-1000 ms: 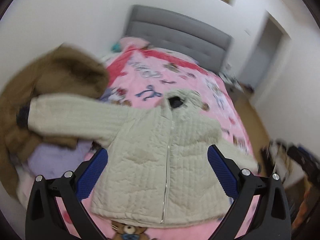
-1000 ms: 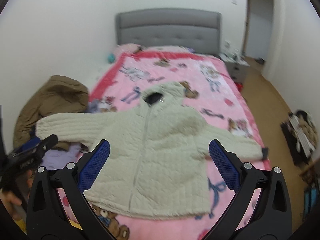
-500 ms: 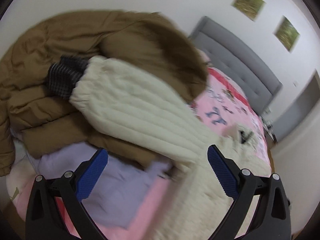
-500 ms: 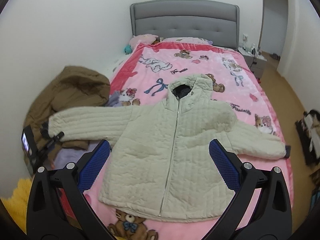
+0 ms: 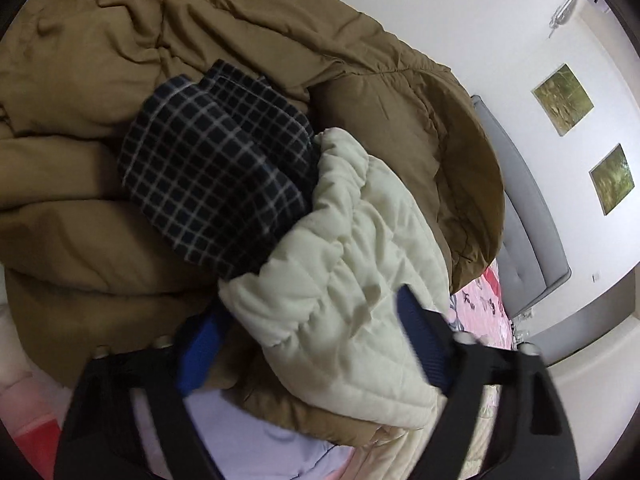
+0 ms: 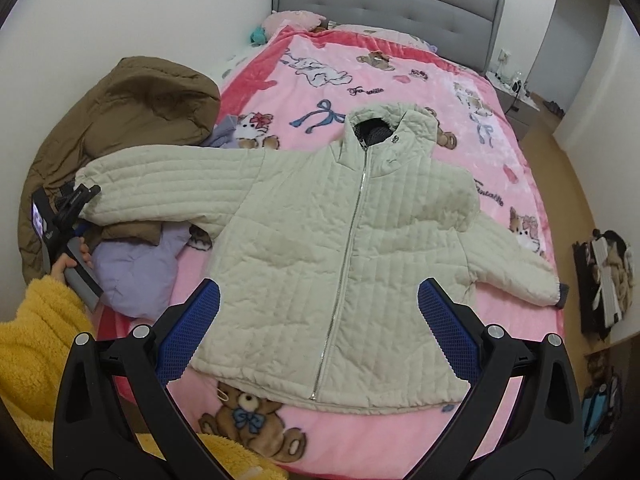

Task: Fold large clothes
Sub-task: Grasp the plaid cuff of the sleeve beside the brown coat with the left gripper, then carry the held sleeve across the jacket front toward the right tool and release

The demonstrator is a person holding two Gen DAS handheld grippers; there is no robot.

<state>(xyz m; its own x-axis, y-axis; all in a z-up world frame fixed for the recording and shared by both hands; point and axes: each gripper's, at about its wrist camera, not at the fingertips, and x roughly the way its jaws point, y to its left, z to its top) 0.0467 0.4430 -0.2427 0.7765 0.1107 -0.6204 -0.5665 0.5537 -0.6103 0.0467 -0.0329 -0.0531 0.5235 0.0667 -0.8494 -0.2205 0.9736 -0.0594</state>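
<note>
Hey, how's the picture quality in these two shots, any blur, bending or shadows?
Left wrist view: the left tool is smeared by motion and casts a shadow on the cream sleeve. Right wrist view: sharp, evenly lit, fisheye bending the headboard.

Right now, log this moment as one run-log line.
left gripper: closing around cream jacket sleeve cuff | right gripper: open, above jacket hem | fold: not begun

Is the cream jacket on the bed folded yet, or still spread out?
Spread out: the cream jacket lies flat, zipped, on the pink blanket, both sleeves extended sideways.
</note>
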